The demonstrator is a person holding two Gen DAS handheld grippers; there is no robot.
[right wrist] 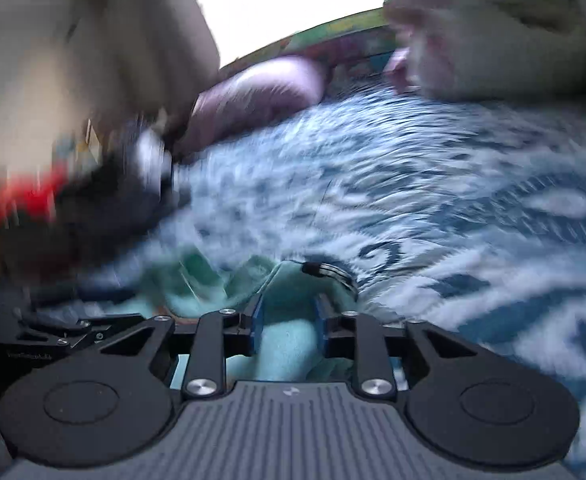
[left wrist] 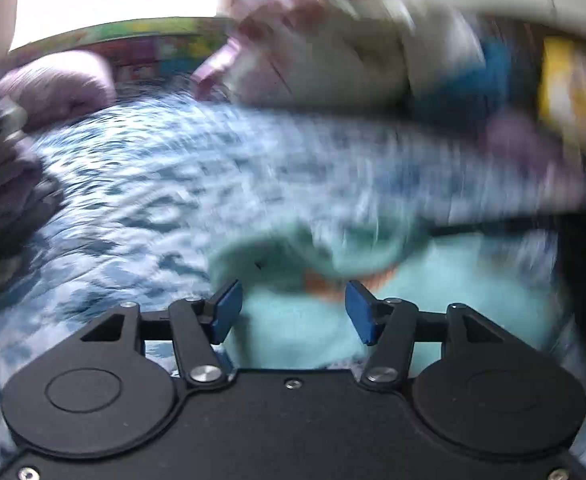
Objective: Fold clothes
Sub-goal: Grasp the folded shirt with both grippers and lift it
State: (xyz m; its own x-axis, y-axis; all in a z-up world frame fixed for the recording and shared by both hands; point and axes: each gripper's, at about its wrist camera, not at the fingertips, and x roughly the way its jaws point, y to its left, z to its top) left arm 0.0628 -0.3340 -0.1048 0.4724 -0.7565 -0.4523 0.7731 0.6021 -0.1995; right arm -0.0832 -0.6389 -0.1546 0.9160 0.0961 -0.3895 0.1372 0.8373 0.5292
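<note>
Two hand-held grippers, left (left wrist: 293, 310) and right (right wrist: 289, 326), both parted over soft, rumpled mint fleece garment (left wrist: 301, 332) on blue-patterned bedspread (left wrist: 153, 168).

Ahead of your fingers the patterned bedspread (right wrist: 433, 168) lies open; pillows (left wrist: 333, 52) block beyond, turquoise garment (left wrist: 293, 320) bunches between them

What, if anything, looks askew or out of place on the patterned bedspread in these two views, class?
The mint-green garment looks odd for folding: it lies bunched and rumpled on the blue-and-white bedspread, not spread flat. The left gripper and right gripper both stand open over it. Heavy blur hides finer detail; nothing looks spilled or damaged.
</note>
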